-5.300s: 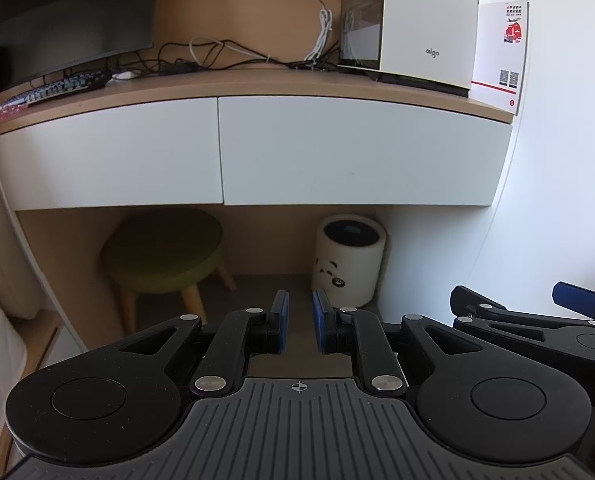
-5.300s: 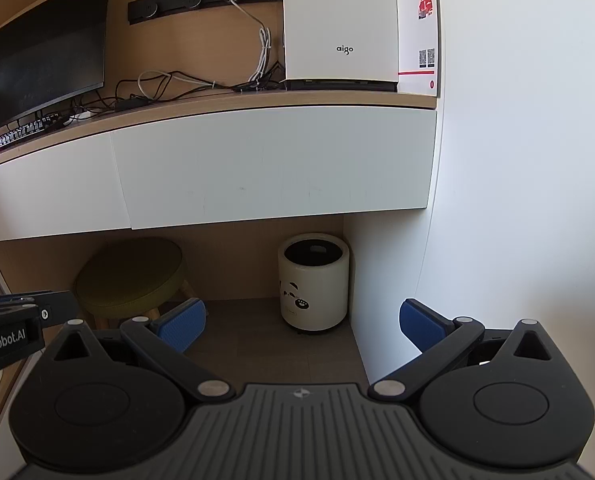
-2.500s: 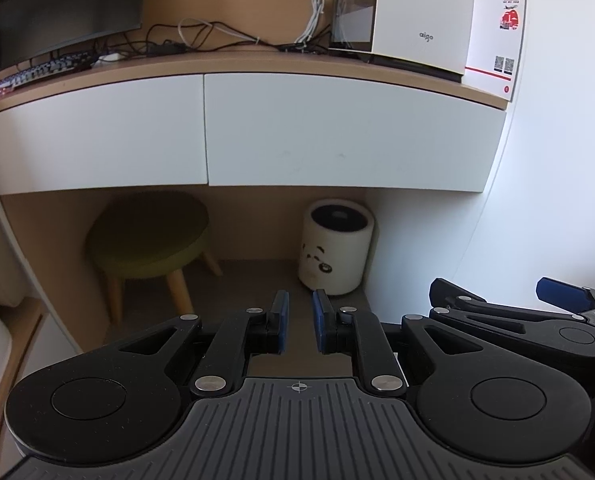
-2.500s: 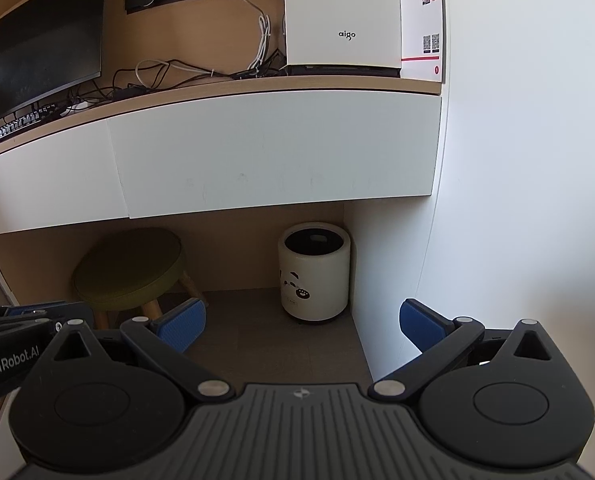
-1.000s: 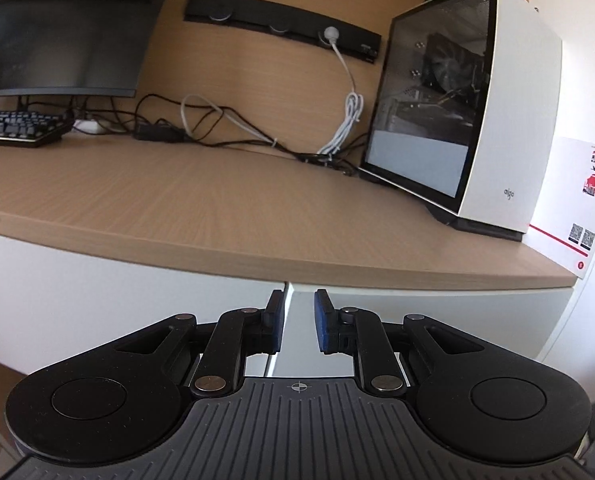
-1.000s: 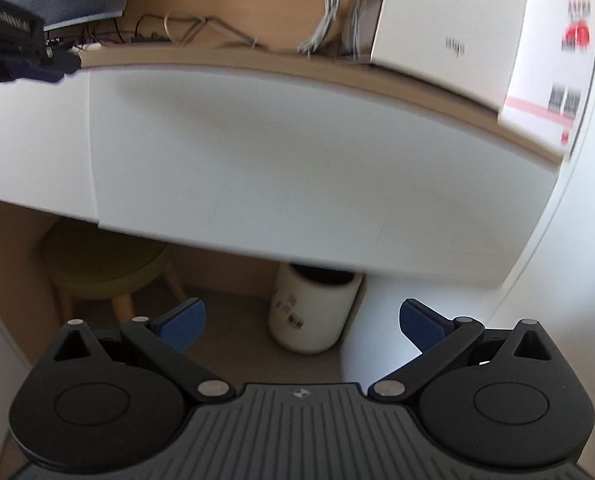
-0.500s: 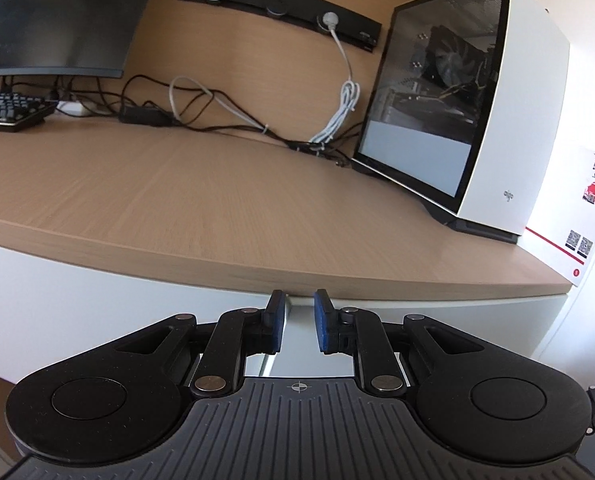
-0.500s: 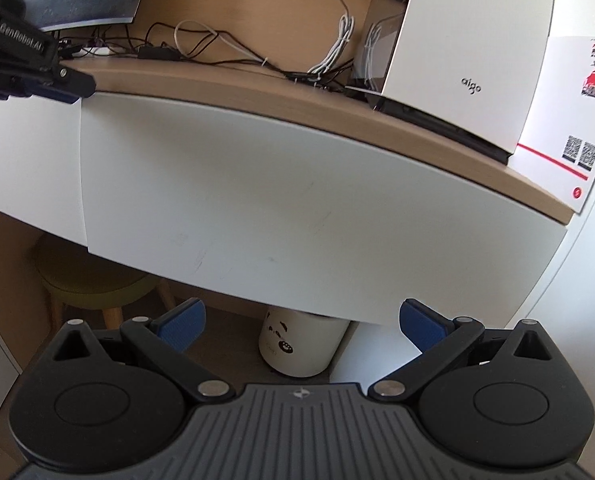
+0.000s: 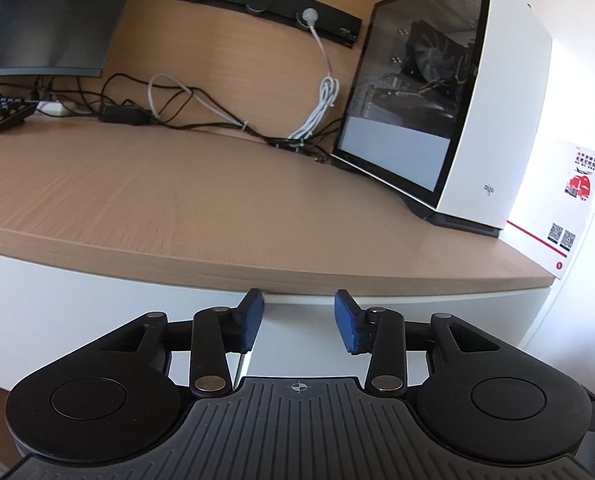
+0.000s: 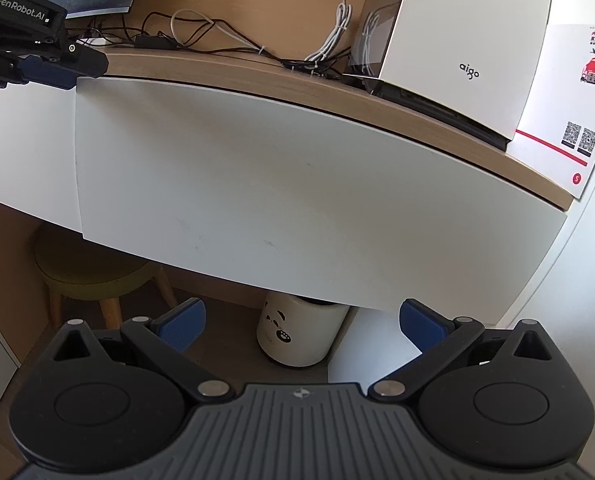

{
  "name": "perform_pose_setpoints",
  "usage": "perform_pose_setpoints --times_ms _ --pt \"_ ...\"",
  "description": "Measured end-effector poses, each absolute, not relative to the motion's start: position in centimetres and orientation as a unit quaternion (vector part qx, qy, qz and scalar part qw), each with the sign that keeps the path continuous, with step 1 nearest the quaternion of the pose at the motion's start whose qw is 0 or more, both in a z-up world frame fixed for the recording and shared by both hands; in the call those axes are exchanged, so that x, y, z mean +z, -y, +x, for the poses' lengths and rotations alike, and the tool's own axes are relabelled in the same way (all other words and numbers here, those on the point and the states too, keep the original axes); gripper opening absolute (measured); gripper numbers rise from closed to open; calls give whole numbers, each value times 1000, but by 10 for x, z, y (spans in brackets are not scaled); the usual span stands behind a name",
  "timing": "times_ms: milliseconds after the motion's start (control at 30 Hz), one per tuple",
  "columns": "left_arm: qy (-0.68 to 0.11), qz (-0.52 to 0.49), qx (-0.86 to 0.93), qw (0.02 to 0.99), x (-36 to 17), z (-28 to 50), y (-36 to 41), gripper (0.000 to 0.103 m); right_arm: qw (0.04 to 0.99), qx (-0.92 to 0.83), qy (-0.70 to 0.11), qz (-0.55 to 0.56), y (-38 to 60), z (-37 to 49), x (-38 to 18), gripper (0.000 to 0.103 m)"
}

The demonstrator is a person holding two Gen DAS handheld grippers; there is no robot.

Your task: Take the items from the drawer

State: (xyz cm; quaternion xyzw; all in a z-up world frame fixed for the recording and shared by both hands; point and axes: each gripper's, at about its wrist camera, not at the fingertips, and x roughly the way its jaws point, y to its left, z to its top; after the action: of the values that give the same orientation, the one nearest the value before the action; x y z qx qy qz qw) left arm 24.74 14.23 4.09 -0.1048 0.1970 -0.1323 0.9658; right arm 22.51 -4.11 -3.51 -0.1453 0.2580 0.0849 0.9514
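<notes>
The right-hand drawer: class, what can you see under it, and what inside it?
Under the right-hand drawer stand a white panda-print bin and, further left, an olive stool. The drawer is shut, so its front hides whatever is inside.

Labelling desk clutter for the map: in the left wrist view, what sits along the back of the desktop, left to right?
Keyboard → monitor → black cable tangle → white coiled cable → white computer case → white card with red print.
</notes>
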Motion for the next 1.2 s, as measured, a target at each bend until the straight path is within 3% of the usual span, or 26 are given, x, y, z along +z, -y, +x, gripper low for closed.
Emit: perform_pose_setpoints --times_ms 567,967,1200 --pt "-201 -93 -141 965 42 245 -141 43 954 72 -261 -128 52 228 -33 103" --pt "-201 -95 -143 964 43 243 -142 44 964 104 -236 -67 41 282 63 103" --pt "-201 -98 -148 964 43 241 -144 43 960 85 -256 -80 27 321 70 103"
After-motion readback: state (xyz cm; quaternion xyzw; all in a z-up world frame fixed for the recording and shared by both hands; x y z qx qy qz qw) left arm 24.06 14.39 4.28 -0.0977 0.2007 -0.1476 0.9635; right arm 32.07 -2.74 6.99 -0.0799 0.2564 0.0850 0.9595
